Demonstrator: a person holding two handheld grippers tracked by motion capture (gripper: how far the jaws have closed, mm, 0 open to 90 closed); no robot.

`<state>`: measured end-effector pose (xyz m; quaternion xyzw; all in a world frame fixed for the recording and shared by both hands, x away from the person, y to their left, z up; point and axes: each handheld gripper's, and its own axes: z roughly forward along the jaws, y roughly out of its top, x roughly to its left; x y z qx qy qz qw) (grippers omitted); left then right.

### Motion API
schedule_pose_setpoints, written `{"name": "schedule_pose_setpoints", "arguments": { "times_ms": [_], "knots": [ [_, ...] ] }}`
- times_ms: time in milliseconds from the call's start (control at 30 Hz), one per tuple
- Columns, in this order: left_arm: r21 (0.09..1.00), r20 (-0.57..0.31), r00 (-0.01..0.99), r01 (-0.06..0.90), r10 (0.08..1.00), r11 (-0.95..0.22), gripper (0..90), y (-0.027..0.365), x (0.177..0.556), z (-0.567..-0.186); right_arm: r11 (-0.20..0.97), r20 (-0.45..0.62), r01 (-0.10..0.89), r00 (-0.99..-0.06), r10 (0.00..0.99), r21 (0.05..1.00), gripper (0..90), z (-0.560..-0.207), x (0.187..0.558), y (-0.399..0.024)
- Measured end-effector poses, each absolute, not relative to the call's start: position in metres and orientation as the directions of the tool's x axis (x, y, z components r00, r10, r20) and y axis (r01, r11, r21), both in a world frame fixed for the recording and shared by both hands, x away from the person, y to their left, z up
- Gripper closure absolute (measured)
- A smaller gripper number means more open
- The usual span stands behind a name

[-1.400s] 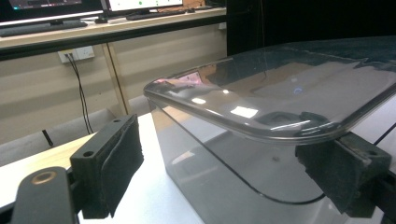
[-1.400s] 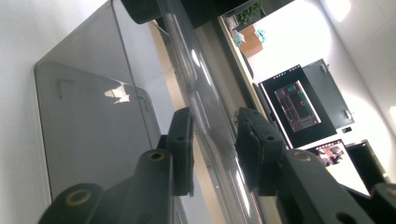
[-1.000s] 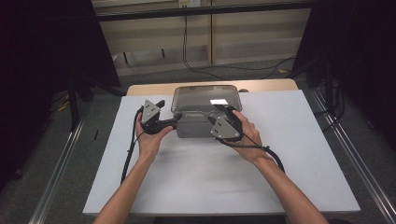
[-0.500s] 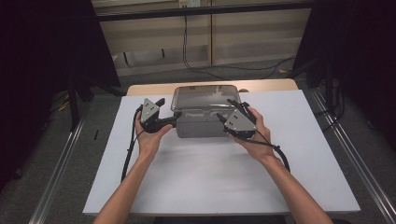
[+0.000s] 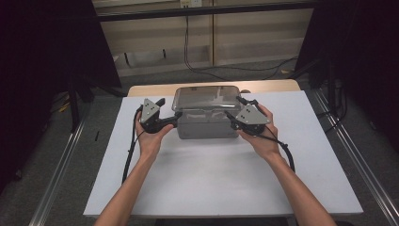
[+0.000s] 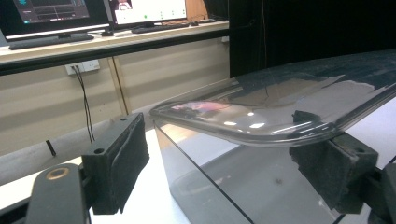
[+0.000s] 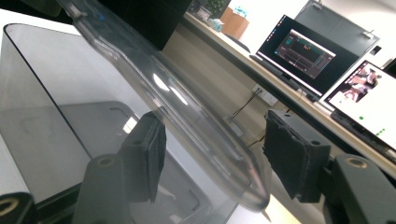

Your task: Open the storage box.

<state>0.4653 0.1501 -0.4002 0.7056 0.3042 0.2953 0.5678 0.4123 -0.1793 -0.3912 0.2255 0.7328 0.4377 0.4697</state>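
A smoky translucent box (image 5: 207, 128) with a clear lid (image 5: 204, 96) stands at the back middle of the white table (image 5: 202, 183). My left gripper (image 5: 172, 118) is at the box's left end and is open. The lid's rim (image 6: 261, 128) runs between its jaws, the right pad (image 6: 329, 170) sits under the rim, and the left pad (image 6: 122, 161) stands off. My right gripper (image 5: 234, 107) is at the box's right end. Its jaws have just been opening. They are open astride the lid's rim (image 7: 196, 116), with a pad (image 7: 292, 156) clear on the outer side.
The white board lies on a wooden table (image 5: 277, 85), with metal rails (image 5: 61, 174) on the floor at both sides. Cables (image 5: 129, 155) trail from each gripper across the board. A bench with monitors (image 7: 299, 51) and a wall socket (image 6: 81, 67) stands beyond the table.
My right hand has moved right along the box's front to its right end, and its jaws now stand wider. The left hand and the box have stayed put.
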Motion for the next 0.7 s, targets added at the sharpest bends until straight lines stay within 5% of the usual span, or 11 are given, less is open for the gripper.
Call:
{"name": "schedule_pose_setpoints", "arguments": {
  "times_ms": [467,700],
  "knots": [
    [0.977,0.101,0.676,0.07,0.73,-0.201,22.7,0.146,0.468,-0.391,0.476,-0.465,-0.096,-0.448,0.764,0.874,44.9,-0.391,0.417,-0.183],
    [0.976,0.105,0.693,0.066,0.713,-0.208,31.6,0.14,0.472,-0.387,0.447,-0.438,-0.096,-0.459,0.773,0.889,52.2,-0.391,0.422,-0.189]
  ]
}}
